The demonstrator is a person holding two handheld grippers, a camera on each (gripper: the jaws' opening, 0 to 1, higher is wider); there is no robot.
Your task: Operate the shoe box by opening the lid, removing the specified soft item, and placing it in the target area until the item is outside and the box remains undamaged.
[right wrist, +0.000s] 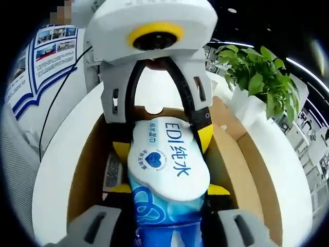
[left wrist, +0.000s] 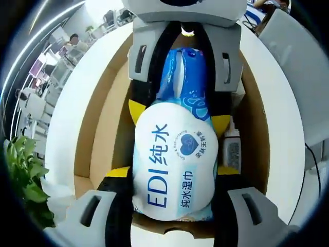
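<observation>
We count one wipes pack [left wrist: 175, 159], clamped by both tongs, left [left wrist: 175, 172] and right [right wrist: 167, 188], over one open box [right wrist: 241, 154].

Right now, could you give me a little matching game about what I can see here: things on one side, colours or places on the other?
Things:
1. wet wipes pack
2. shoe box
3. potted plant
4. jaw tips

Descriptions:
A. brown cardboard, lid open
B. green leaves, beside the box
C. yellow
D. blue and white, held between both grippers

Pairs: 1-D, 2-A, 3-B, 4-C
</observation>
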